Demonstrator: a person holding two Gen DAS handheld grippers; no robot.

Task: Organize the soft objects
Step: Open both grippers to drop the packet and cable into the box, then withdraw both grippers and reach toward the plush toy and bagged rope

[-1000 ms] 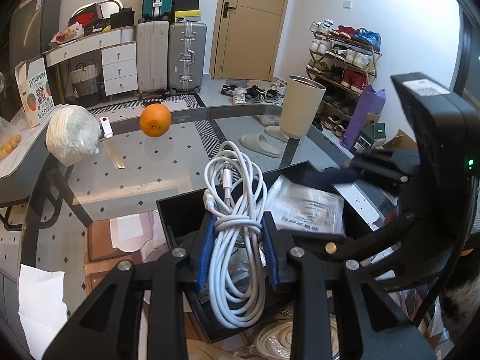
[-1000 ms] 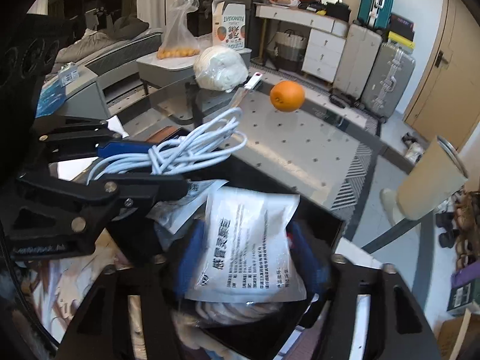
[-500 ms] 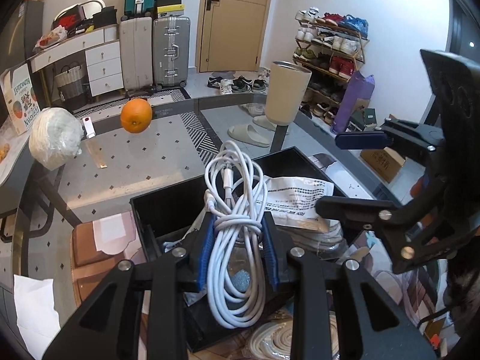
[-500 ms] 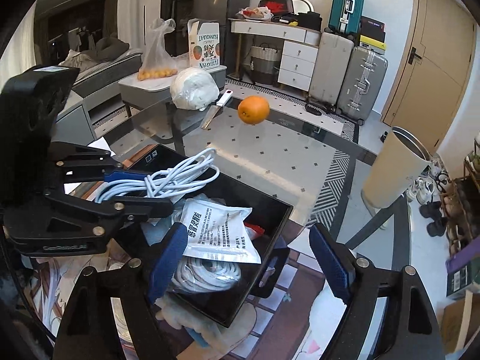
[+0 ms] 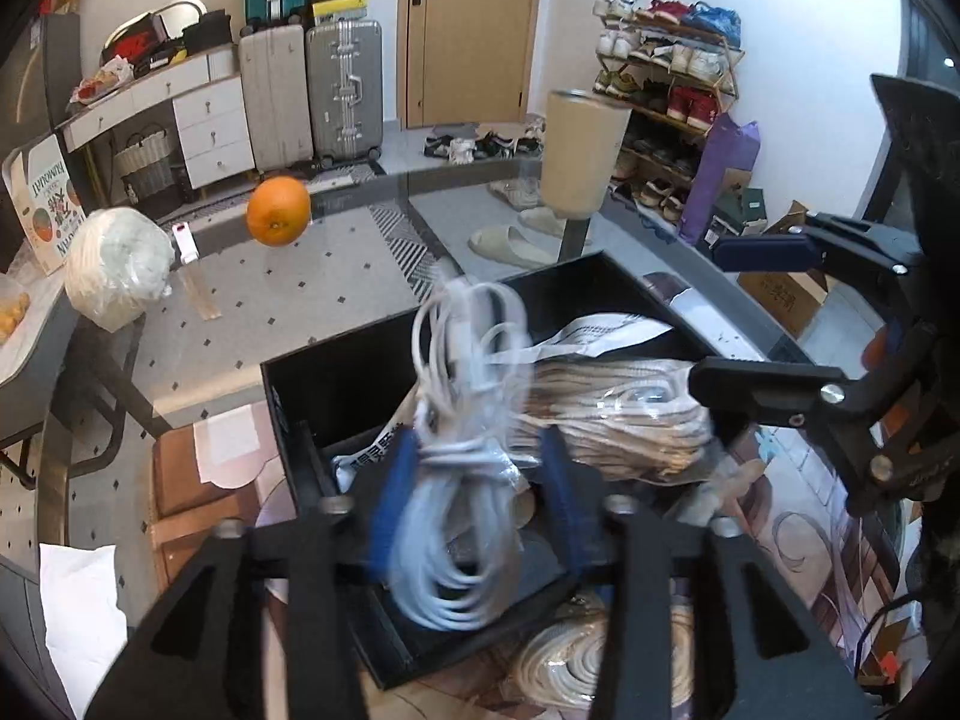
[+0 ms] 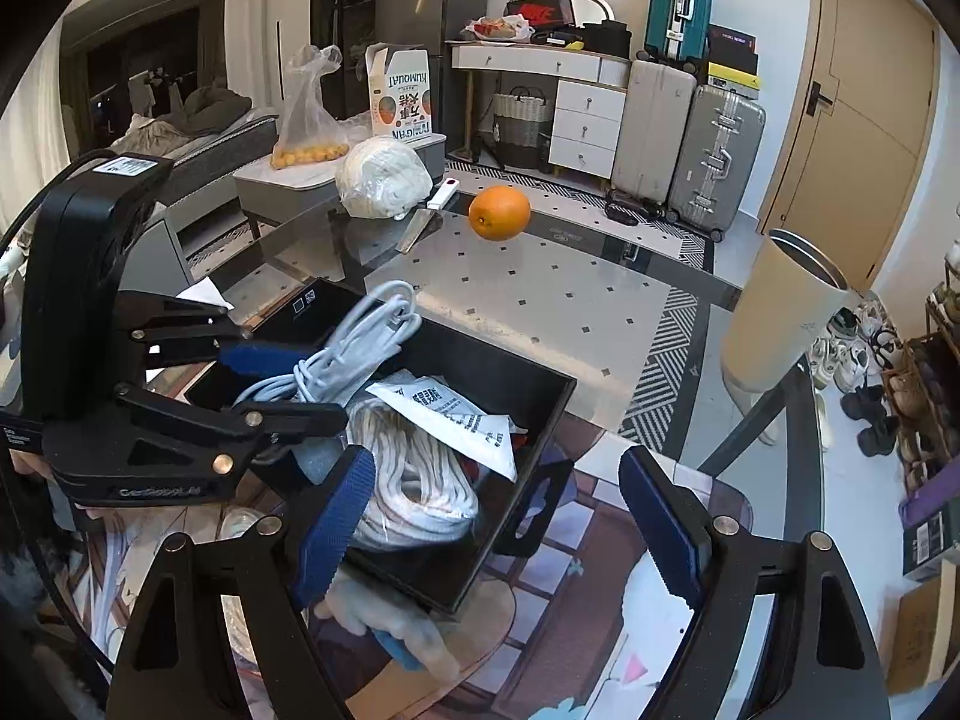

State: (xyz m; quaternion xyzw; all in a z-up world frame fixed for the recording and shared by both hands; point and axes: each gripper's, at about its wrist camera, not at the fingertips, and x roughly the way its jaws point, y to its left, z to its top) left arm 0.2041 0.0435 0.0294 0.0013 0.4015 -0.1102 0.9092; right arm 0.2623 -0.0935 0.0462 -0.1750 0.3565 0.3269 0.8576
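Observation:
A bundle of white cable (image 5: 462, 420) hangs blurred between the blue pads of my left gripper (image 5: 477, 462), whose jaws are opening. A gap shows beside the right pad, and the bundle is dropping over the black box (image 5: 336, 372). Inside the box lie a white printed sachet (image 6: 456, 414) and a bagged coil of pale rope (image 6: 420, 480). My right gripper (image 6: 498, 492) stands open over the box's near corner with nothing between its fingers. The right wrist view shows the left gripper (image 6: 294, 384) at the left, with the cable (image 6: 354, 342) sticking out of it.
The glass table holds an orange (image 5: 279, 211), a white wrapped bundle (image 5: 117, 264) and a knife (image 6: 429, 219). Another rope coil (image 5: 576, 660) and a pale soft item (image 6: 390, 618) lie outside the box near me. A beige bin (image 5: 582, 153) stands past the table.
The left jaws have spread and the cable bundle, gripped firmly before, now slips down in a blur. The right gripper let go of the sachet, opened wider and drew back from the box.

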